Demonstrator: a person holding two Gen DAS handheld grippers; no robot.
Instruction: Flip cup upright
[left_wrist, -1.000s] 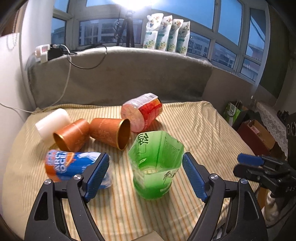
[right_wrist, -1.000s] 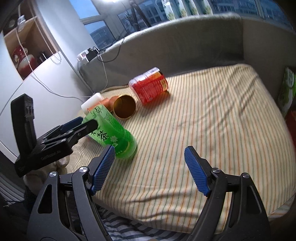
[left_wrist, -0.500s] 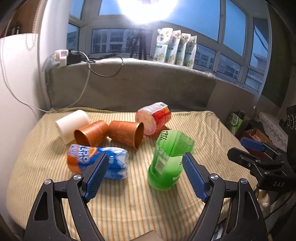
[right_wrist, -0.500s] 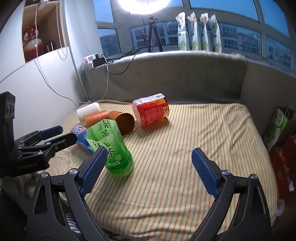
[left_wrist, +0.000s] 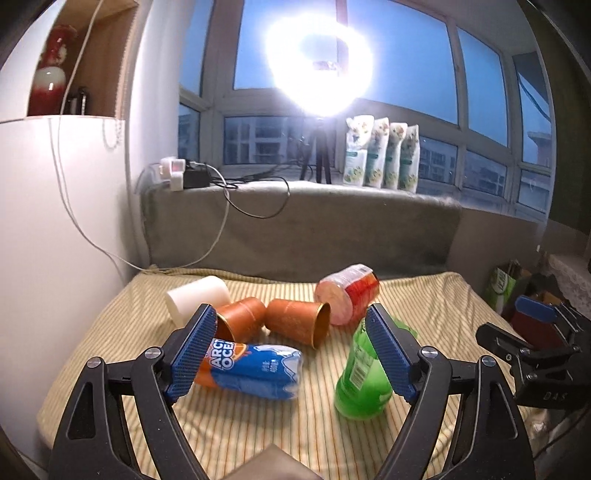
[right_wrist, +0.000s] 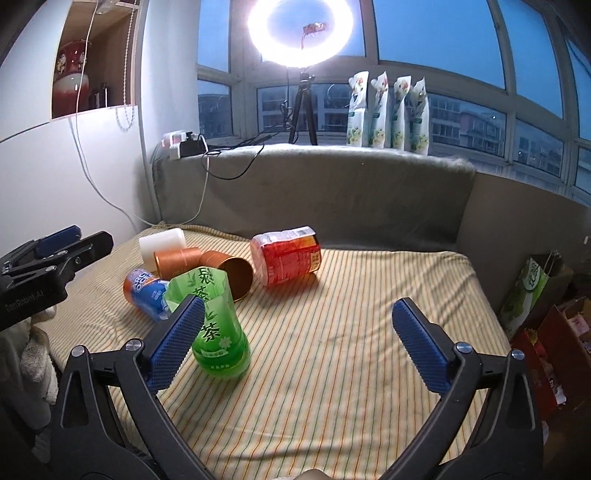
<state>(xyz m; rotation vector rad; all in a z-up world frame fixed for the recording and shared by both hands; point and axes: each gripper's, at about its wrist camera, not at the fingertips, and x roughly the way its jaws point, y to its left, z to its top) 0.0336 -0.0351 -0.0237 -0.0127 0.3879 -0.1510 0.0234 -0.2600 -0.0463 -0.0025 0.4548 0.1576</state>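
A green cup (left_wrist: 364, 384) cut from a tea bottle stands upright on the striped cloth, open end up; it also shows in the right wrist view (right_wrist: 216, 325). My left gripper (left_wrist: 291, 352) is open and empty, drawn back above and in front of the cups. My right gripper (right_wrist: 301, 343) is open and empty, to the right of the green cup. Lying on their sides are a blue-orange cup (left_wrist: 247, 365), two copper cups (left_wrist: 299, 323) (left_wrist: 240, 321), a red cup (left_wrist: 349, 299) and a white cup (left_wrist: 197, 299).
The striped cloth (right_wrist: 351, 332) covers a table against a grey padded ledge (right_wrist: 332, 199). A ring light on a tripod (right_wrist: 301, 37), pouches (right_wrist: 388, 110) and a power strip with cables (right_wrist: 183, 144) stand on the ledge. Bags and boxes (right_wrist: 535, 295) are at right.
Both grippers have pulled back and tilted up, away from the green cup, which stays upright on the cloth. The cups look smaller and farther away now.
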